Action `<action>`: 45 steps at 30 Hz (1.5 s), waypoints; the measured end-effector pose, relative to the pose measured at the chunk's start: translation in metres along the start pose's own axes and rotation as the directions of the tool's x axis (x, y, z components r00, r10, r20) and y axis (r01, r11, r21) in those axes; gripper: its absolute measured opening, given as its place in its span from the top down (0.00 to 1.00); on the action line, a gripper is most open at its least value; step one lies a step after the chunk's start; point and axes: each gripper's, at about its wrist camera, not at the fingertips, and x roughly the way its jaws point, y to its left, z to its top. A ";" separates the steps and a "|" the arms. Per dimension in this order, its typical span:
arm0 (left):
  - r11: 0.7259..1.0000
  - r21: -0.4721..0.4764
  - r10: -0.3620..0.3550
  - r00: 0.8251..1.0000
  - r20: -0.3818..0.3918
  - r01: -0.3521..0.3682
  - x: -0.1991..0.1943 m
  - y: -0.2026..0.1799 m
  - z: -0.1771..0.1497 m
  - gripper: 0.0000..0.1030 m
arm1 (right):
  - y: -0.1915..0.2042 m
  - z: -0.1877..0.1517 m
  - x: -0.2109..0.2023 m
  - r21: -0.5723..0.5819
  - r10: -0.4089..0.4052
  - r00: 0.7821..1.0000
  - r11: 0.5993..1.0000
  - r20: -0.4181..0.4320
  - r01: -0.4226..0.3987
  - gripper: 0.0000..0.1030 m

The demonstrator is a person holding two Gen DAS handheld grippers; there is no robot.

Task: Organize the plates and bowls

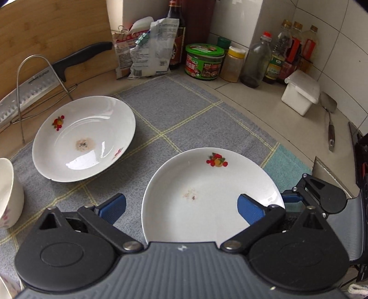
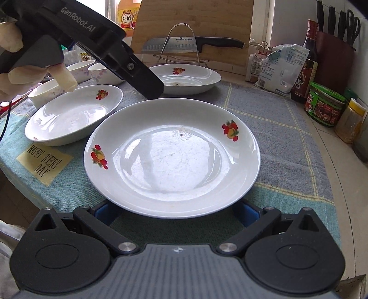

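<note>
The left gripper [image 1: 181, 208] stands wide open over the near edge of a white plate [image 1: 207, 193] with a fruit print; one blue finger [image 1: 249, 210] lies over the plate's right inner side, the other sits over the cloth to its left, and neither grips anything. In the right wrist view this gripper appears as a black arm held by a gloved hand [image 2: 34, 69], reaching over the left plate [image 2: 73, 117].

The right gripper [image 2: 174, 212] is also wide open, its blue pads just under the near rim of the middle plate [image 2: 172, 156]; whether they touch the rim cannot be told.

Three plates rest on a grey and teal checked cloth [image 2: 287, 147]: the left one, the middle one touching or overlapping it, and a far plate [image 2: 188, 79] with a brown stain at its centre. At far left stand white bowls [image 2: 101, 71].

Behind the far plate is a wire rack [image 2: 181, 43] with a large knife [image 2: 184, 44] across it, against a wooden cutting board [image 2: 195, 20]. To the right are clipped packets [image 2: 278, 66], a dark sauce bottle [image 2: 308, 62], a green-lidded jar [image 2: 324, 107] and a yellow-capped jar [image 2: 350, 123]. A white lidded box [image 1: 301, 92] and a spatula [image 1: 330, 119] lie on the counter at far right.
</note>
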 end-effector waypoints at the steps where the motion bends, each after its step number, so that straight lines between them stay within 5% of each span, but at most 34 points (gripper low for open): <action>1: 1.000 0.015 -0.015 1.000 -0.011 0.015 0.005 0.002 0.002 0.01 | 0.001 0.000 0.000 0.004 -0.005 1.000 1.000 0.000 0.005 0.00; 16: 0.980 0.103 -0.151 0.972 -0.181 0.171 0.053 0.017 0.014 0.05 | 0.006 -0.006 -0.005 0.057 -0.069 0.997 0.996 0.030 0.067 0.00; 22: 0.974 0.061 -0.198 0.950 -0.239 0.218 0.059 0.025 0.020 0.16 | 0.005 -0.009 -0.006 0.051 -0.069 0.997 0.996 0.046 0.067 0.00; 45: 0.964 0.026 -0.238 0.903 -0.358 0.264 0.072 0.024 0.036 0.18 | 0.003 -0.006 -0.004 -0.007 -0.017 0.999 1.000 0.043 0.017 0.00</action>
